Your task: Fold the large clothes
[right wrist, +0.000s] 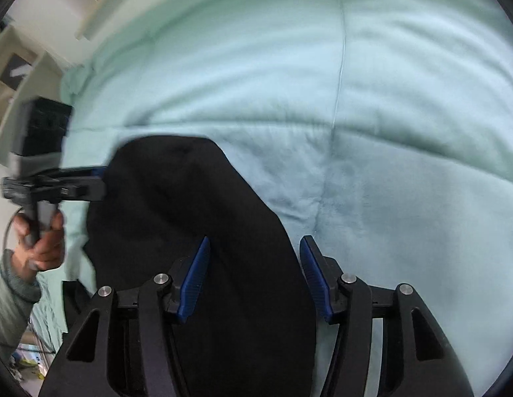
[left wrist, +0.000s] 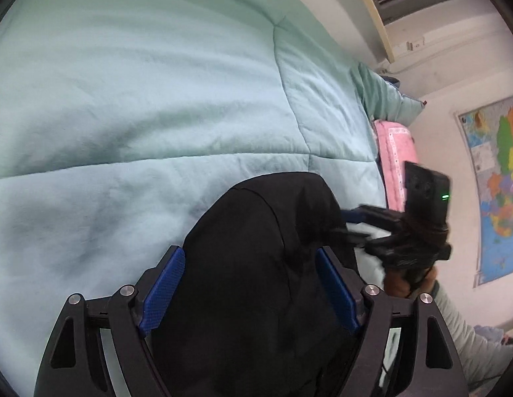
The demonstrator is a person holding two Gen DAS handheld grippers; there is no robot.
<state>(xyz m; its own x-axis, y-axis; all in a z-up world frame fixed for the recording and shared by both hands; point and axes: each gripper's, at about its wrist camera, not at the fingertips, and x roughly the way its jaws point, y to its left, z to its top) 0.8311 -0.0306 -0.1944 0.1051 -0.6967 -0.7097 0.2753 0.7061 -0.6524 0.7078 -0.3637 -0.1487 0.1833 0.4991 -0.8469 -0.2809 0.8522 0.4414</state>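
A black garment [left wrist: 263, 205] lies bunched on the pale green quilt [left wrist: 124, 99] of a bed. My left gripper [left wrist: 249, 254] straddles its near end, and the blue pads stand wide beside the cloth without squeezing it. In the right wrist view the same garment [right wrist: 177, 192] fills the space between the pads of my right gripper [right wrist: 256, 241], which is shut on its thick fold. Each gripper shows in the other's view at the garment's side edge: the right gripper [left wrist: 352, 225] and the left gripper [right wrist: 101, 182].
The quilt [right wrist: 355, 99] stretches far ahead and to the sides. A pink blanket [left wrist: 393, 152] lies at the bed's edge by the wall, where a colourful map [left wrist: 497, 182] hangs. A person's hand [right wrist: 41, 244] in a pale sleeve holds the left gripper. Shelves [right wrist: 21, 66] stand beyond.
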